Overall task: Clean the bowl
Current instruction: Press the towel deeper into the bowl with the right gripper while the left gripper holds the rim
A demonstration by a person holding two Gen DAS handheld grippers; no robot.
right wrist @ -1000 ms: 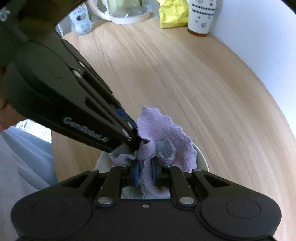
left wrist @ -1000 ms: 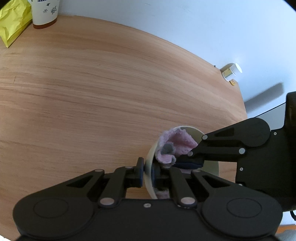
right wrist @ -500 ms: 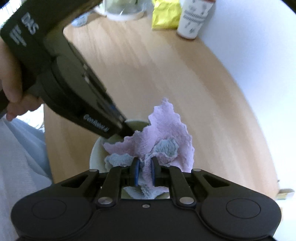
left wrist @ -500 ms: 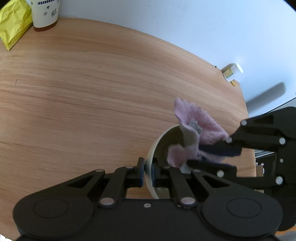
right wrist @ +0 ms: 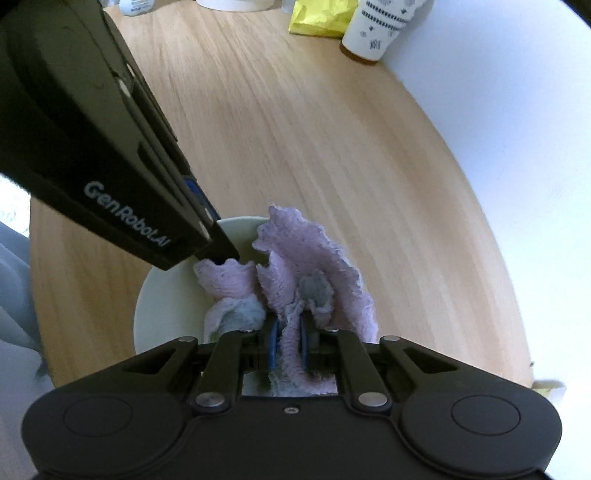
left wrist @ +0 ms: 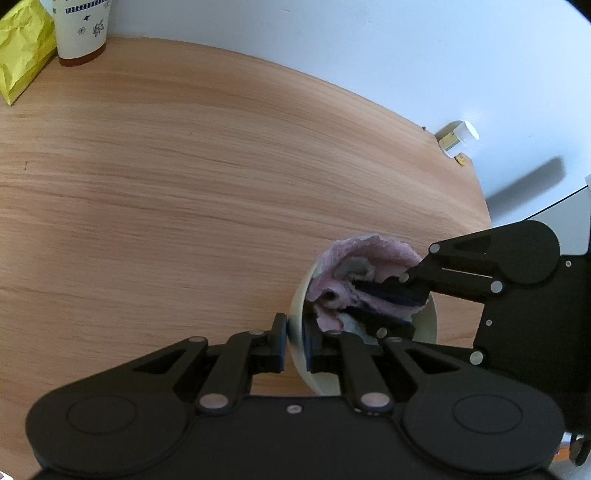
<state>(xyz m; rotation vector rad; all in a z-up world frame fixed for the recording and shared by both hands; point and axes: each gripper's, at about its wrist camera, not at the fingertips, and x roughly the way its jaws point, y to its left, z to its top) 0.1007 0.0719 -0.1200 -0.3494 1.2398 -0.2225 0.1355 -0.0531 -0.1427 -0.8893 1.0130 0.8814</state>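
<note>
while the wooden table (left wrist: 184,206) carries it near its edge, the bowl (right wrist: 162,306) looks stiff and slick, so my left gripper (left wrist: 294,332) pinches its rim; my right gripper (right wrist: 288,345) clamps the soft, limp cloth (right wrist: 314,251) inside it.

Wooden table (left wrist: 184,184): bowl (left wrist: 430,325), paper cup (left wrist: 81,33), yellow bag (left wrist: 22,55), small bottle (left wrist: 460,138).

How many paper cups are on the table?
1. The paper cup stands at the table's far edge by the wall, beside the yellow bag. Others may lie outside both views.
</note>
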